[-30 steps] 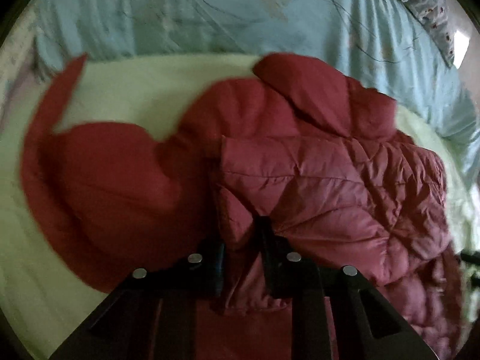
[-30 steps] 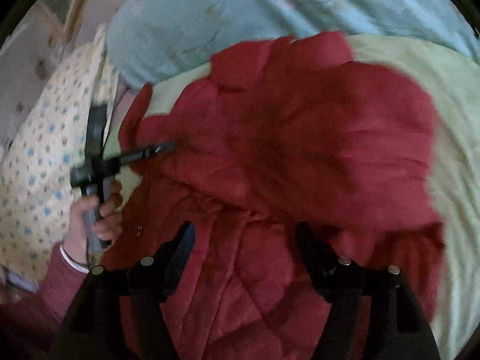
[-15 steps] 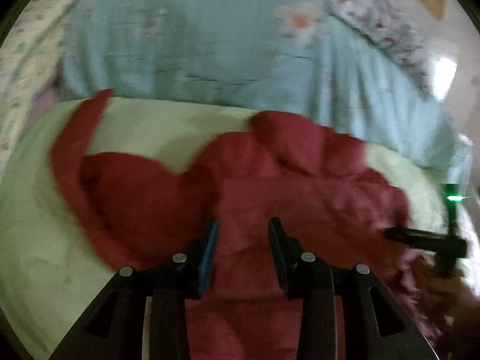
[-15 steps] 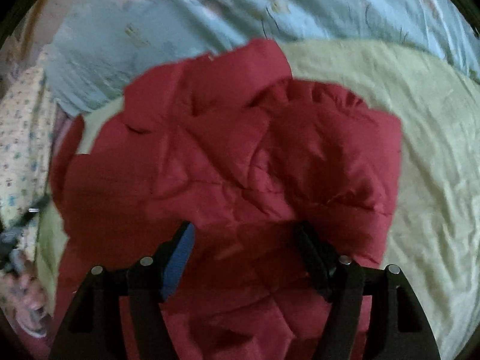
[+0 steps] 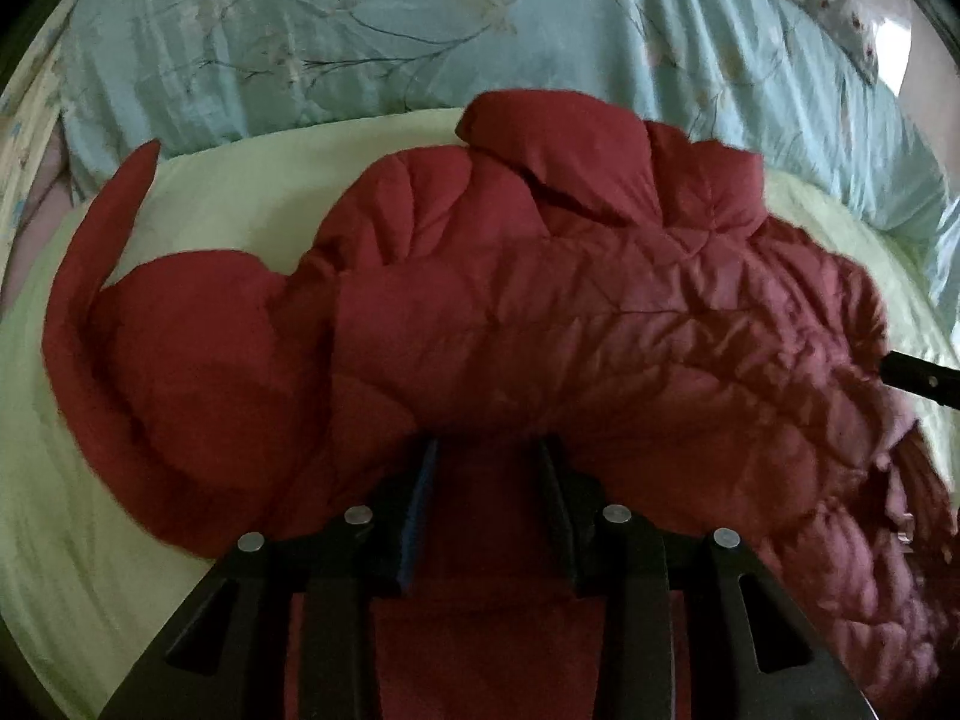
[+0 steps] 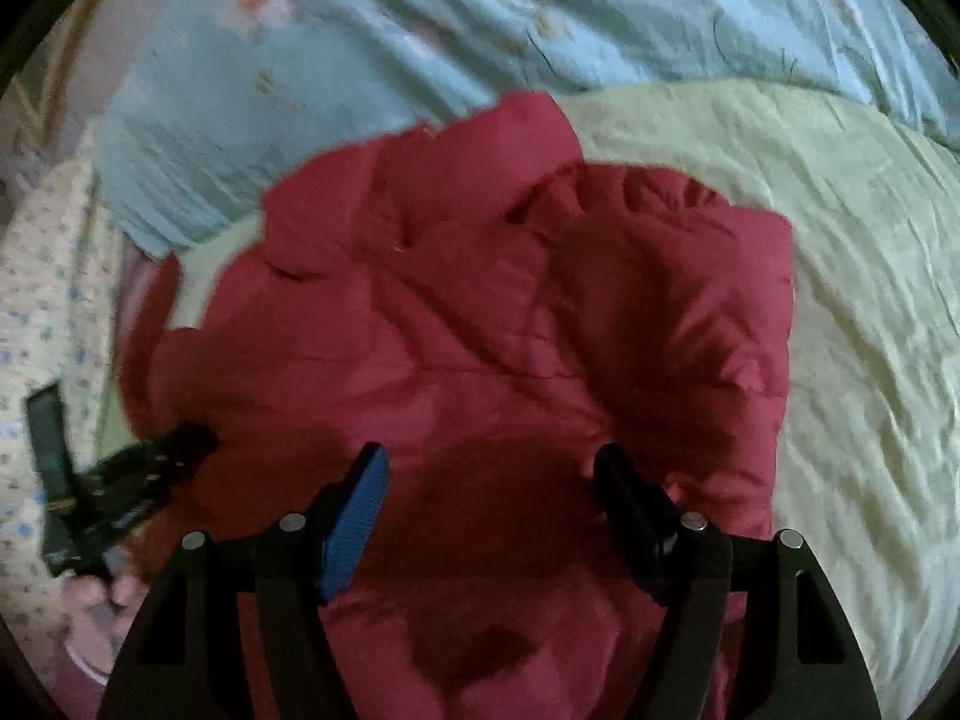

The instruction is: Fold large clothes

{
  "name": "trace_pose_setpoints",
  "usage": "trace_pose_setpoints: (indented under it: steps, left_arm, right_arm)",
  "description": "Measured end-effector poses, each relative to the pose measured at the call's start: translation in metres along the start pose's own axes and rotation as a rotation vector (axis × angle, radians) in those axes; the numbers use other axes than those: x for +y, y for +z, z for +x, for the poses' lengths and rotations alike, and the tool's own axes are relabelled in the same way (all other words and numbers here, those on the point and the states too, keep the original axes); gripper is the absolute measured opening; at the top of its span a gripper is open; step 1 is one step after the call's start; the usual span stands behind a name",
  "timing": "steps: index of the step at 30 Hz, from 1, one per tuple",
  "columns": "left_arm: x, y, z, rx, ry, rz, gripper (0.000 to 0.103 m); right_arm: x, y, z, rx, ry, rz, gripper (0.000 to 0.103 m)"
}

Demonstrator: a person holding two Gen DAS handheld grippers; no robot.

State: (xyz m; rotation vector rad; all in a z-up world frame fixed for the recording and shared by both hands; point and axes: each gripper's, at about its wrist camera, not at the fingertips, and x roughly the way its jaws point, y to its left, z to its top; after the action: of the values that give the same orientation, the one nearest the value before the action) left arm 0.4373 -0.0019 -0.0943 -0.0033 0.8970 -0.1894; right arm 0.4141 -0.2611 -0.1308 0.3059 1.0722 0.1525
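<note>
A red quilted jacket (image 5: 600,312) lies crumpled on a pale green sheet (image 5: 240,192), one thin red strip (image 5: 78,276) curving off to its left. My left gripper (image 5: 486,444) hovers at the jacket's near edge; its jaws are opening, and red cloth shows in the gap without being pinched. In the right wrist view the jacket (image 6: 480,312) fills the middle. My right gripper (image 6: 491,453) stands open wide just above it, with nothing gripped. The left gripper (image 6: 120,480) shows at that view's left edge, at the jacket's side.
A light blue flowered duvet (image 5: 360,30) is bunched behind the jacket. A dotted cream pillow (image 6: 42,300) lies at the left. A person's hand (image 6: 102,600) holds the left gripper. Bare green sheet (image 6: 840,270) spreads to the right of the jacket.
My left gripper was shut on a fold of the jacket; it has let go and its jaws have parted. The right gripper has come down closer over the jacket, still open.
</note>
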Motion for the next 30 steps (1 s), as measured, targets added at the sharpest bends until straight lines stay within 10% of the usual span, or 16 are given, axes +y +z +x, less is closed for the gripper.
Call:
trace_pose_setpoints:
  steps: [4,17,30]
  left_arm:
    - [0.025,-0.025,-0.041,-0.042,-0.019,-0.057,0.059]
    - [0.095,-0.053,-0.121,-0.126,0.117,-0.16,0.068]
    - [0.152,-0.017,-0.1,-0.122,0.297,-0.272,0.078]
  right_arm:
    - [0.016,-0.005,-0.028,-0.046,0.057,-0.013,0.073]
    - [0.06,-0.028,-0.071,-0.075,0.182,-0.043,0.073]
    - [0.065,-0.052,-0.092,-0.056,0.224,-0.036,0.073]
